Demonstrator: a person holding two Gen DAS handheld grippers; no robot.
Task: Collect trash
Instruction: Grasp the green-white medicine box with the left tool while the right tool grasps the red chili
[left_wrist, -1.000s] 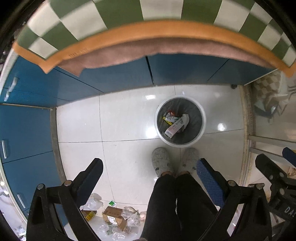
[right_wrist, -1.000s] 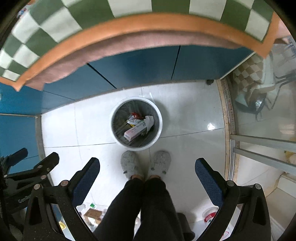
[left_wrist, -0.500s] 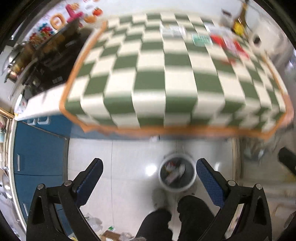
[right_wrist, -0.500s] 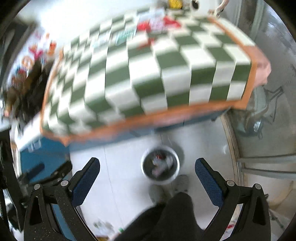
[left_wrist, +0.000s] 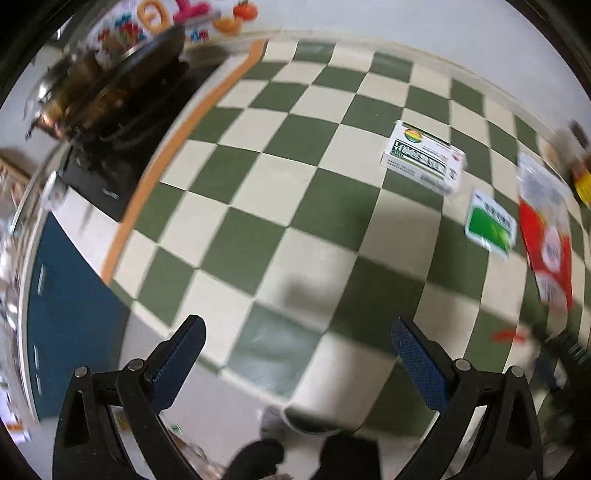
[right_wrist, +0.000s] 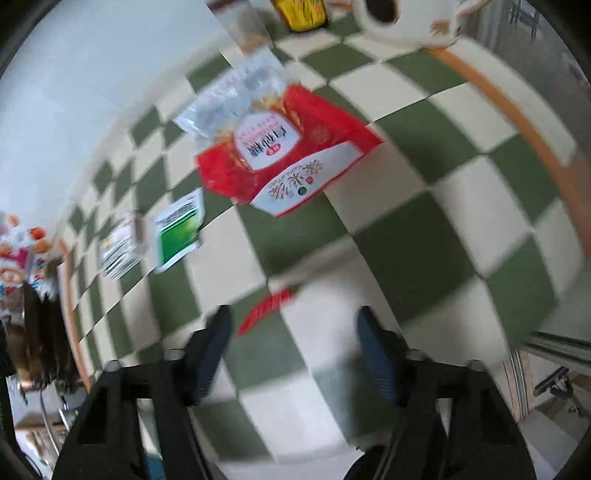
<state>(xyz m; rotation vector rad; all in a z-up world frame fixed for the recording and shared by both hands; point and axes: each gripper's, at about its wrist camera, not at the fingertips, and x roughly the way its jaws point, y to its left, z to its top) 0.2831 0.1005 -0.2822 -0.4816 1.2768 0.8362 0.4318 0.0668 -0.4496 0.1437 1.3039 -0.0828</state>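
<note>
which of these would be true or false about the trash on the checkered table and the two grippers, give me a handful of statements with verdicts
1. The left gripper is open and holds nothing. True.
2. The right gripper is clamped on the red bag. False: its jaws stand apart and empty, and the bag lies on the checkered tablecloth ahead of it.
3. The small green packet lies between the white box and the red bag. True.
4. A thin red strip lies on the cloth close to the right gripper. True.
5. The white box sits inside a bin. False: it rests on the tablecloth.
</note>
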